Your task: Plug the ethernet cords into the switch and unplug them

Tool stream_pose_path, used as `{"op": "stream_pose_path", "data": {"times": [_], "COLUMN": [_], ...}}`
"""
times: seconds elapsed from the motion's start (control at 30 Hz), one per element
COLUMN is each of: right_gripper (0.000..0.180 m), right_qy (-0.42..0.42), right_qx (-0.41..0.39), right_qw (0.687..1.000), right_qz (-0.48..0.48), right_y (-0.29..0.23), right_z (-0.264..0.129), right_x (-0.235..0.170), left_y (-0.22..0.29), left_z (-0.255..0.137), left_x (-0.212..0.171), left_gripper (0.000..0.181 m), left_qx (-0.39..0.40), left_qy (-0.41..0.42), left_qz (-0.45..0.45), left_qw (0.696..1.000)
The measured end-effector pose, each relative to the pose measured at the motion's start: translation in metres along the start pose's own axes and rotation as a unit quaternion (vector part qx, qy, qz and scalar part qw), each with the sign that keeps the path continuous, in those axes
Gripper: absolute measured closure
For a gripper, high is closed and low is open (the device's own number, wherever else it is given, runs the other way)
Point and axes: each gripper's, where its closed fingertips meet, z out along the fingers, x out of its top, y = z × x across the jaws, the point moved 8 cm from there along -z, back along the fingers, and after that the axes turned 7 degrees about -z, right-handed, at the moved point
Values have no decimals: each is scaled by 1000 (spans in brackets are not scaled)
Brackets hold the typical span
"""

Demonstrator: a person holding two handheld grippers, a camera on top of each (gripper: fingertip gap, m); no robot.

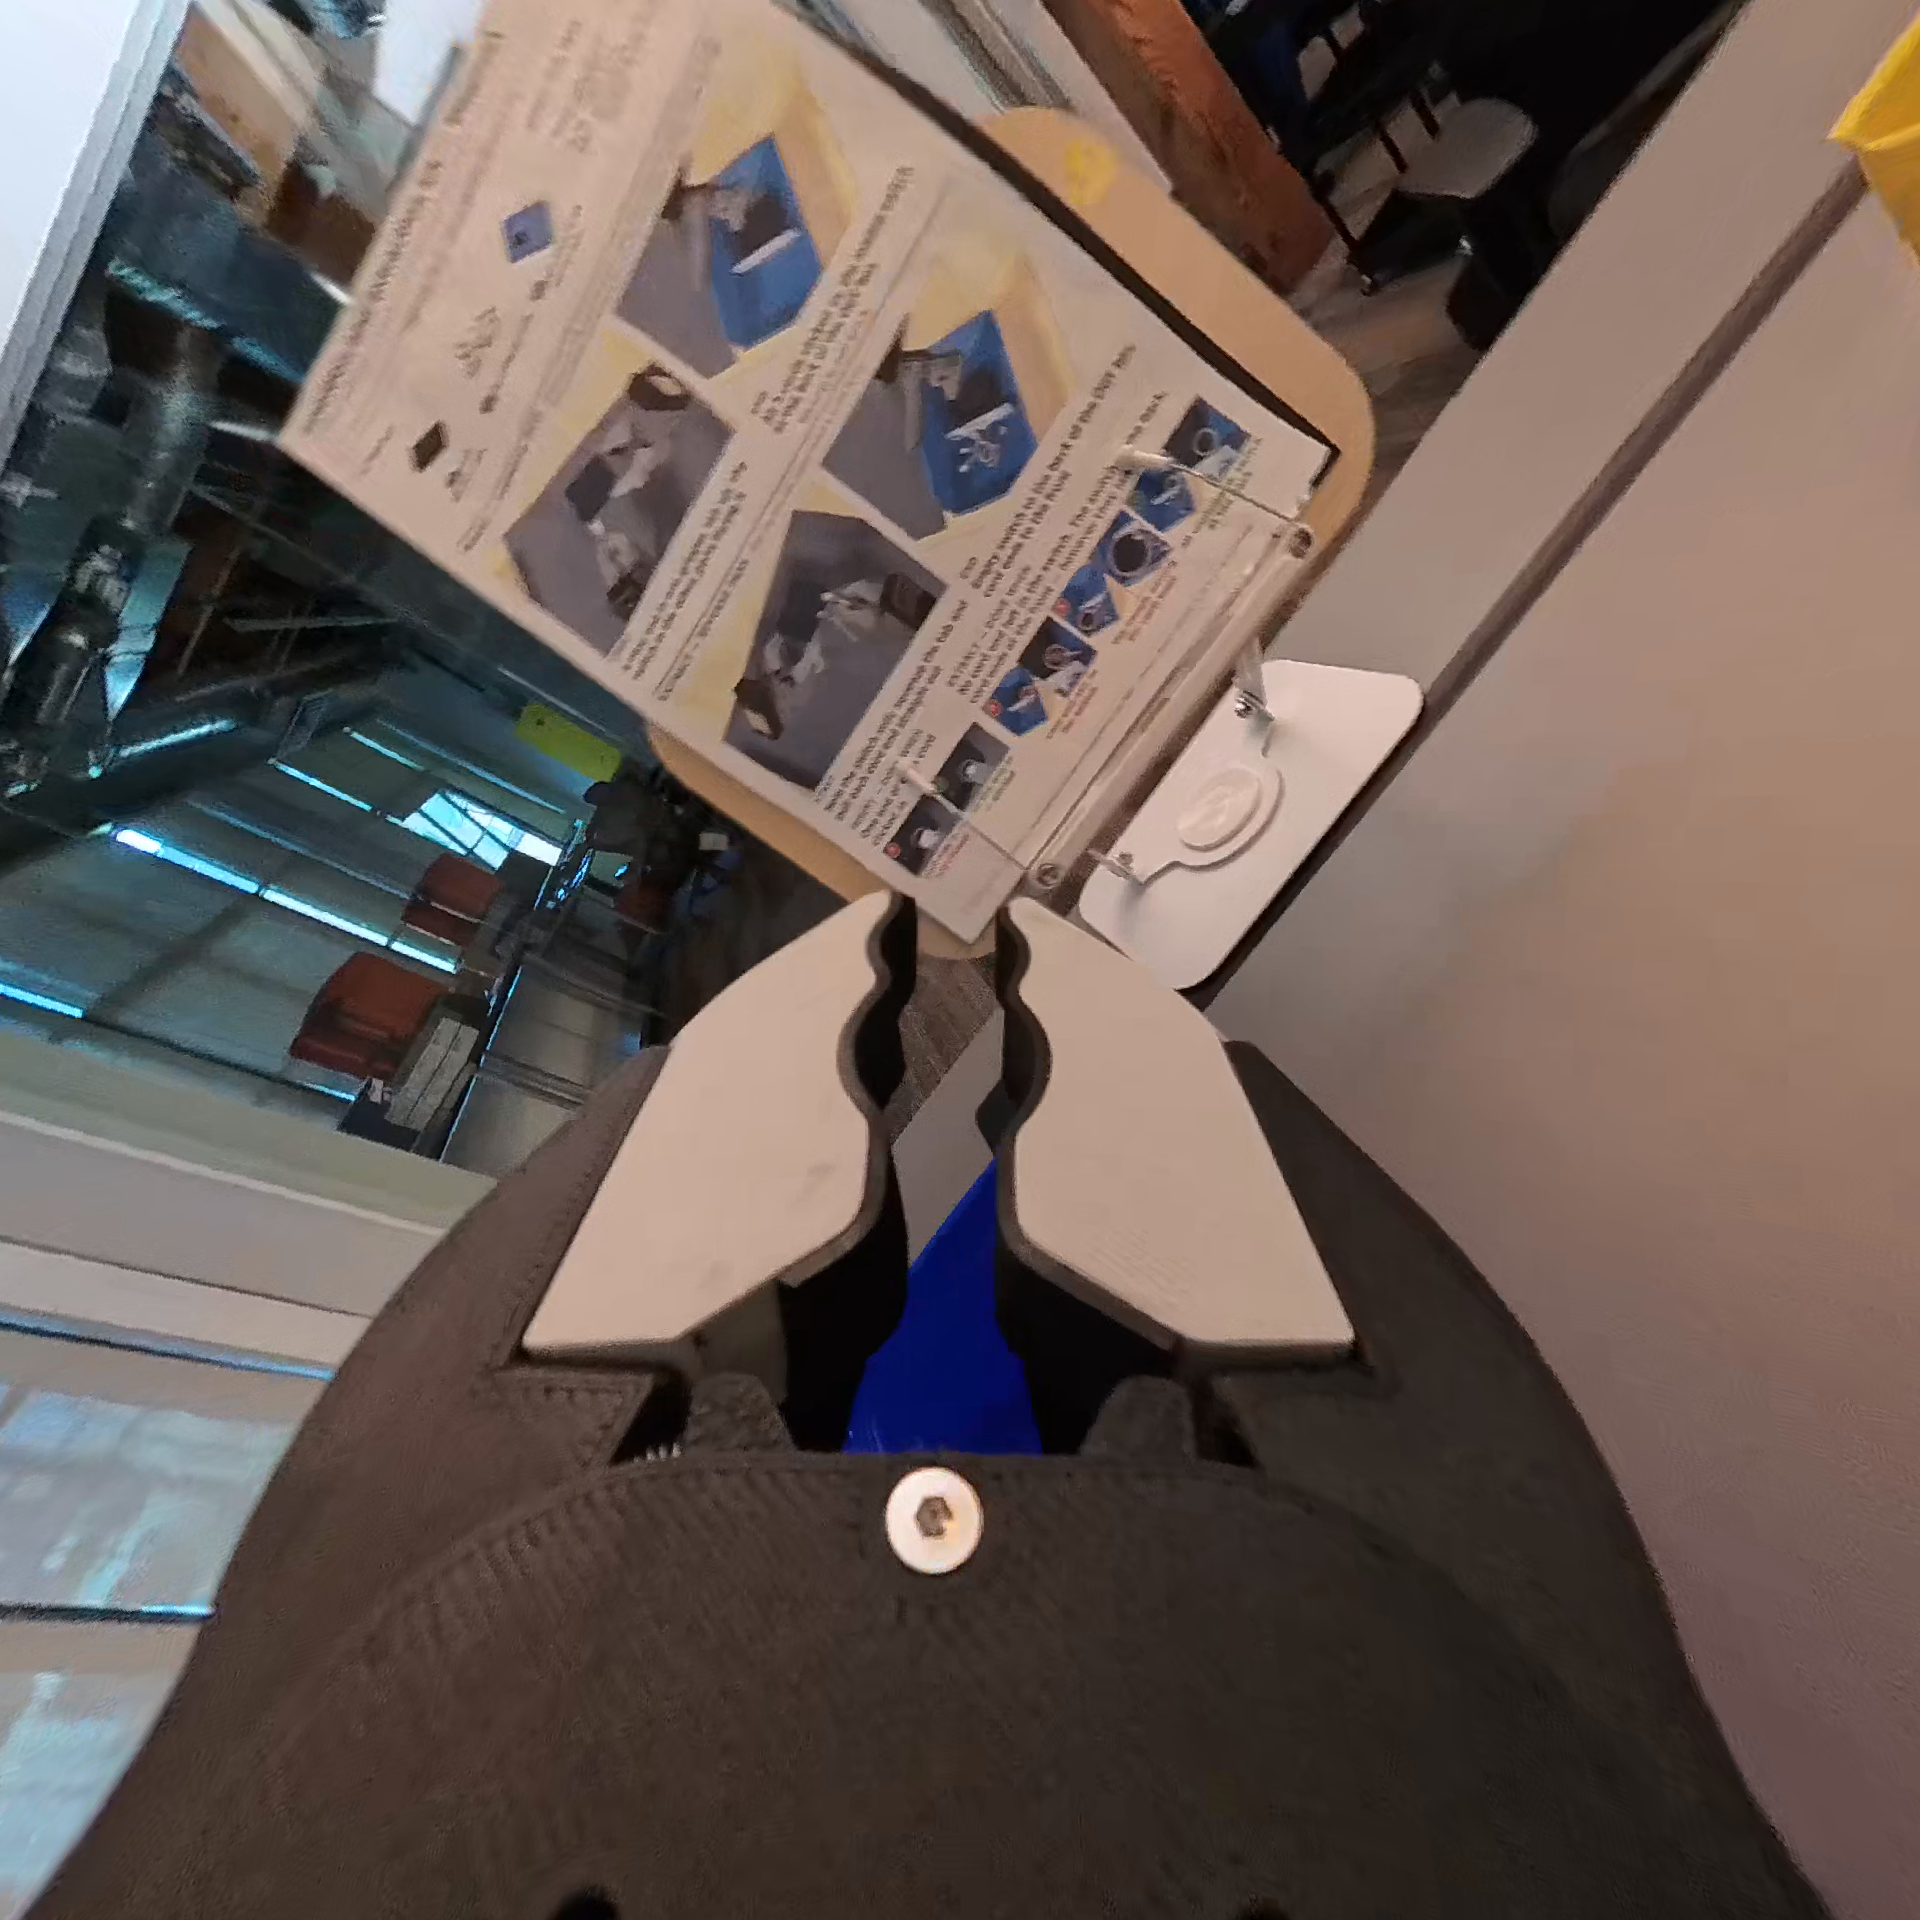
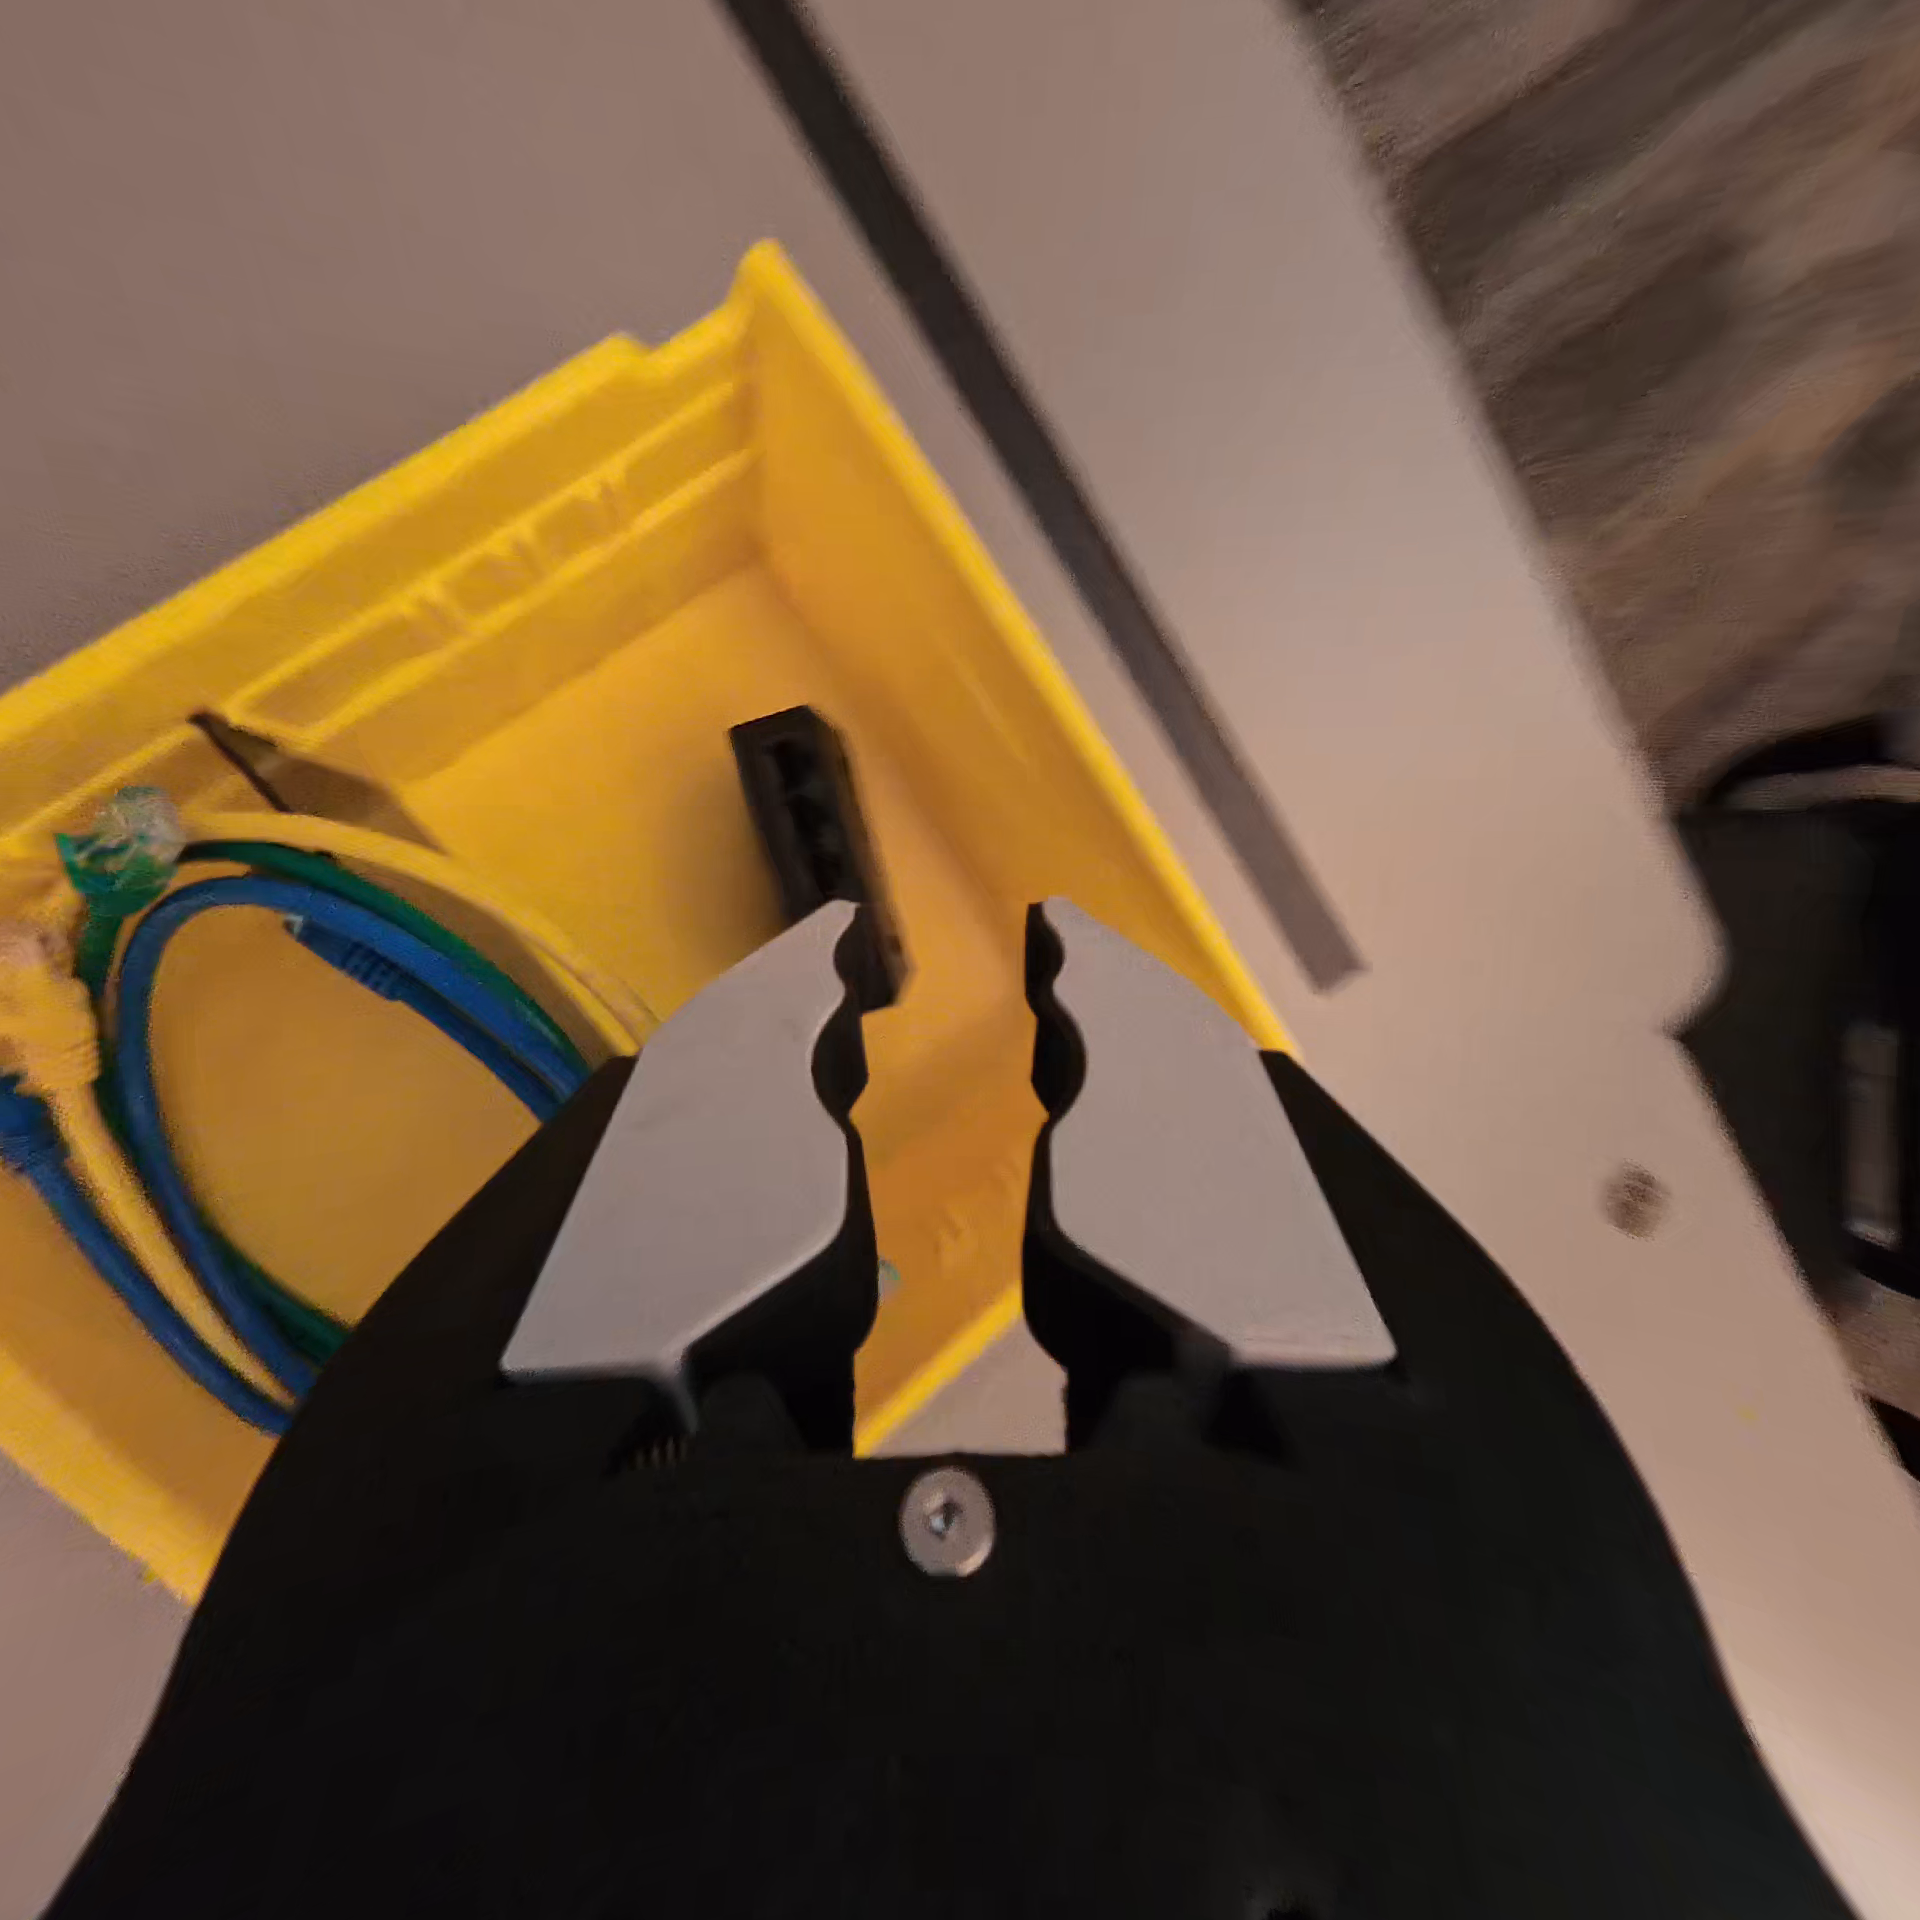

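Note:
In the right wrist view, a yellow bin (image 2: pixel 852 499) lies on the pale table. Inside it stands a small black switch (image 2: pixel 805 821), its ports facing left. Coiled blue (image 2: pixel 343 956), green (image 2: pixel 104 894) and yellow (image 2: pixel 52 1029) ethernet cords lie at the bin's left side, unplugged. My right gripper (image 2: pixel 940 914) is open and empty above the bin, its left fingertip over the switch's near end. My left gripper (image 1: pixel 951 920) is slightly open and empty, raised off the table and pointing at an instruction sheet (image 1: pixel 790 457); something blue (image 1: pixel 940 1340) shows below between its fingers.
The instruction sheet stands in a clear holder on a white base (image 1: pixel 1257 800) at the table's far edge. A dark seam (image 2: pixel 1039 499) runs across the table beside the bin. A yellow bin corner (image 1: pixel 1881 135) shows at top right of the left wrist view.

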Motion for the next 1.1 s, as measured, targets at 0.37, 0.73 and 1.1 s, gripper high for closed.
{"op": "stream_pose_path", "data": {"times": [0.37, 0.73, 1.1], "right_gripper": [126, 170, 173], "right_qy": [88, -71, -245], "right_qx": [-204, -11, 65], "right_qw": [878, 859, 876], "right_qz": [424, 508, 409], "right_y": [-99, -100, -123], "right_z": [-88, -18, 6], "right_x": [-69, -140, -70], "left_y": [-116, -120, -86], "left_z": [-75, -57, -25], "left_x": [-99, -230, -284], "left_gripper": [156, 109, 123], "left_qx": [180, 30, -99], "left_qy": [-148, -388, -509], "left_qz": [-256, -518, -526], "left_qw": [938, 762, 674]}}
